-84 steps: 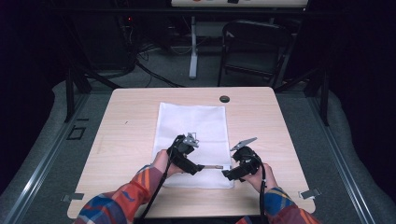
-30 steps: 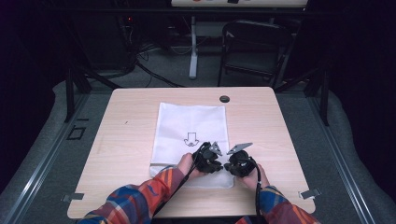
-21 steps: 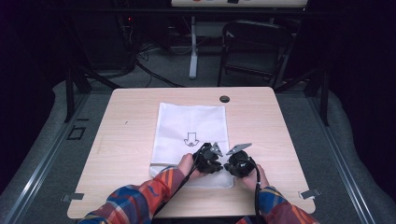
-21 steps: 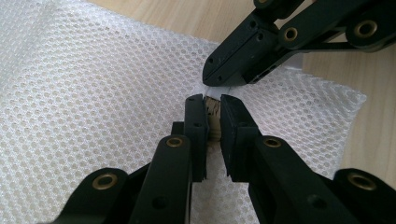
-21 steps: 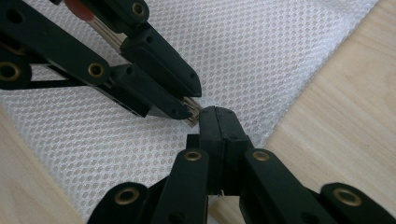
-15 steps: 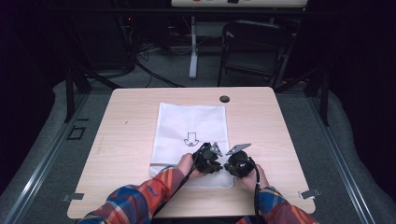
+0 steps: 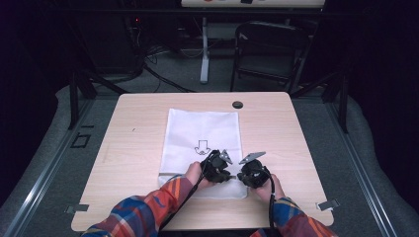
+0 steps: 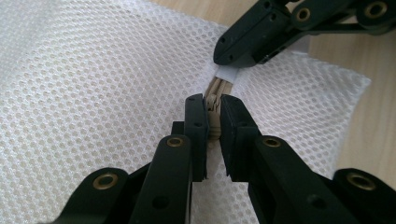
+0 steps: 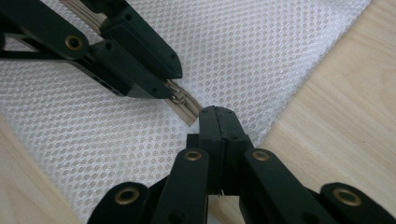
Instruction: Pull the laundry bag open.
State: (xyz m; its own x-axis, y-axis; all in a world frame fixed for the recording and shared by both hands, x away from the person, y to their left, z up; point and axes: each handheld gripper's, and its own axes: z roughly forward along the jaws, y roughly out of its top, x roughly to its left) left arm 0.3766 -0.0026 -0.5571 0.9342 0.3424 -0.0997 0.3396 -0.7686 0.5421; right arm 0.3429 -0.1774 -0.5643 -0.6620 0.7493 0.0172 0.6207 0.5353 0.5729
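Meeting tip to tip over mesh bag (image 7: 203, 138), left gripper (image 8: 213, 114) fingers pinching zipper pull (image 8: 213, 106); right gripper (image 9: 218, 122) fingers clamping bag edge

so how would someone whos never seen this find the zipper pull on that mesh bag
Start at the wooden table and the white mesh bag lying flat on it. Go to the bag's near edge, where a beige zipper runs along it. The zipper pull is the small beige tab pinched between the jaws of the left gripper, beside the right gripper clamped on the bag's end; everything round it is white netting.

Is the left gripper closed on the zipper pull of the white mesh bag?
Yes, the left gripper pinches the beige zipper pull on the mesh bag.
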